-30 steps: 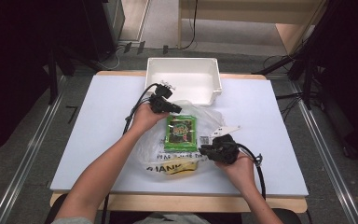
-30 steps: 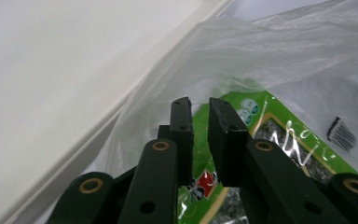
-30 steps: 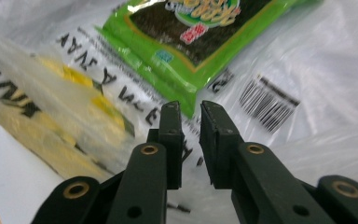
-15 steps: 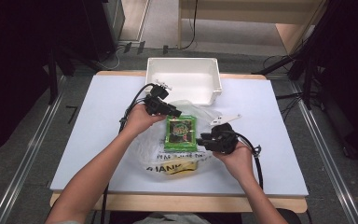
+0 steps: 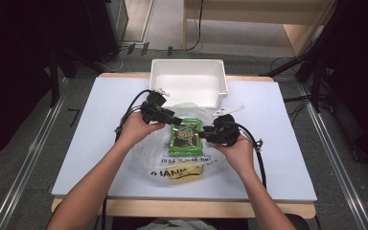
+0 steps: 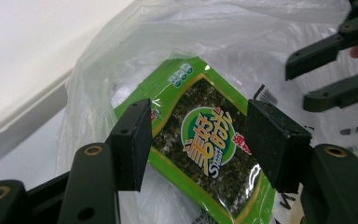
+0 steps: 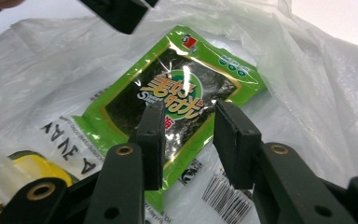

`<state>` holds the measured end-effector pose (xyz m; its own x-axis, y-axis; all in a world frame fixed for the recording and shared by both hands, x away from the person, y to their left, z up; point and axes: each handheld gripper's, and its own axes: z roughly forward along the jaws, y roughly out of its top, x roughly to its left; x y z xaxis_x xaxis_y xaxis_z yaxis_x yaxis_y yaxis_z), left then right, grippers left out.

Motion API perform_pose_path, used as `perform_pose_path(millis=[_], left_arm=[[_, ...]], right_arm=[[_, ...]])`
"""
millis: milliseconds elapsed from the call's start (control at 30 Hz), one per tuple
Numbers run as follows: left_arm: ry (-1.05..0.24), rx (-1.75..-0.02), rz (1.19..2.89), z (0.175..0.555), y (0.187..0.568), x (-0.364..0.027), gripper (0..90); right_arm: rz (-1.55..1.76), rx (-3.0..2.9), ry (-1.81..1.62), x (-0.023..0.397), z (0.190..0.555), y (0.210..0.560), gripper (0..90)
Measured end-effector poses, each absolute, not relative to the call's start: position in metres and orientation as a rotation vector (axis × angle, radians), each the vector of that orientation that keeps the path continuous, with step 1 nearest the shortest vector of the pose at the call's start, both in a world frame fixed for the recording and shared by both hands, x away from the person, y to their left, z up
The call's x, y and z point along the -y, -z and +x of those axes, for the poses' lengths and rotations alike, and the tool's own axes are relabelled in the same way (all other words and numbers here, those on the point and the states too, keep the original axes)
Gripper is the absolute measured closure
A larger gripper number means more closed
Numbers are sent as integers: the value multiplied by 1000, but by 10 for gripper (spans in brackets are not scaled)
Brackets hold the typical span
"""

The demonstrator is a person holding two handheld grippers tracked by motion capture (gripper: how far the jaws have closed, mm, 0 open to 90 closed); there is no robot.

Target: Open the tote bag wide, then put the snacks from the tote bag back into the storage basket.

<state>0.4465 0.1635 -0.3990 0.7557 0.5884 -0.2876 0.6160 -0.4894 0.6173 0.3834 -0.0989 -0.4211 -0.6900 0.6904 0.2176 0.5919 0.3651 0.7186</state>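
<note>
High view: the green seaweed snack packet [image 5: 187, 137] lies flat on the crumpled clear plastic bag [image 5: 179, 160] at mid-table, its long axis running from the person towards the white bin [image 5: 188, 87] beyond. The left gripper [image 5: 172, 117] sits just off its far-left corner, the right gripper [image 5: 202, 135] at its right edge, about equally near. Both have just been opening; their jaws stand apart, nothing pinched between them

Both forearms are stretched forward, the left gripper [image 5: 172, 118] held with jaws just spread wide (nothing pressed between them), while the right gripper [image 5: 202, 135] is kept opposite, its jaws parted too, tips turned toward the other.
</note>
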Motion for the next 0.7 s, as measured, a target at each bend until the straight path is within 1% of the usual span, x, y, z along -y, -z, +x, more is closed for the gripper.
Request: perform_pose_path(millis=[200,367,500,700], left_arm=[[72,-901,2206,435,402,-169,417],[68,-903,2214,426,407,-172,413],[79,-916,2180,418,408,-177,406],[73,-924,2177,412,410,-181,400]], right_arm=[[1200,-2480,-1217,100,386,426,655],[1184,-2480,-1225,100,383,427,623],[1175,-2500,-1197,100,381,427,620],[1172,-2495,-1203,103,380,427,604]])
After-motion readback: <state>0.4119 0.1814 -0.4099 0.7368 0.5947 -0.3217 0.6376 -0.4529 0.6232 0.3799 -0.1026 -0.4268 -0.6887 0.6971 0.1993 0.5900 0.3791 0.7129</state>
